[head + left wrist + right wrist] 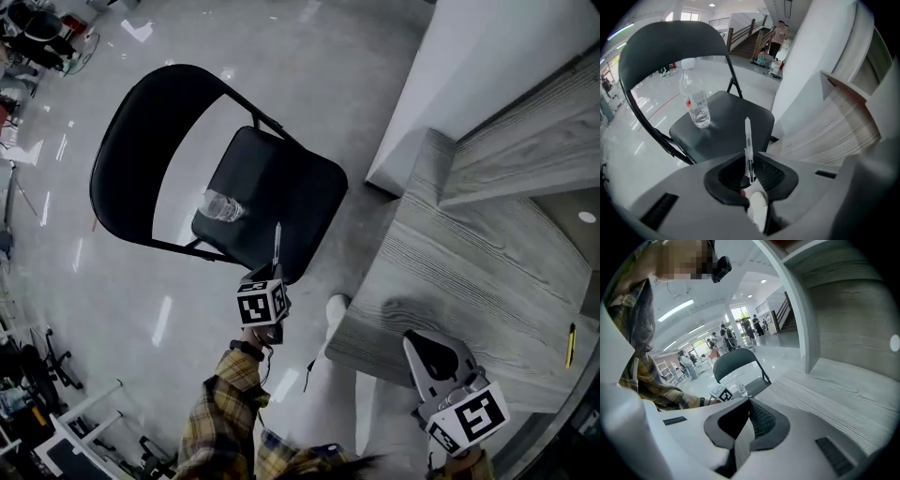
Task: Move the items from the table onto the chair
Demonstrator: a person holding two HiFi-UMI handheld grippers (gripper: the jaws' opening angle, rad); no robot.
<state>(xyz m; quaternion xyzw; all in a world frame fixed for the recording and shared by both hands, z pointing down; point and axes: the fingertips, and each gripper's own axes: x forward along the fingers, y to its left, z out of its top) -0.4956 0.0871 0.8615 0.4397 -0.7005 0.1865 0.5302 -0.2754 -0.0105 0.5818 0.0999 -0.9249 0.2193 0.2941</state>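
Pinching pen (pixel 748 150) over chair (pixel 733 110), left fingers (pixel 721 180), right fingers (pixel 765 420) clenched empty, bottle (pixel 695 101) label illegible

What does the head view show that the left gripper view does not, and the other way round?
Only the head view: the right claw over the table, a yellow pen-like item near the table's edge, and the plaid sleeve. Only the left gripper view: a staircase and people far behind. Both: the black chair, the water bottle standing on its seat, and the clear pen held in the left claw.
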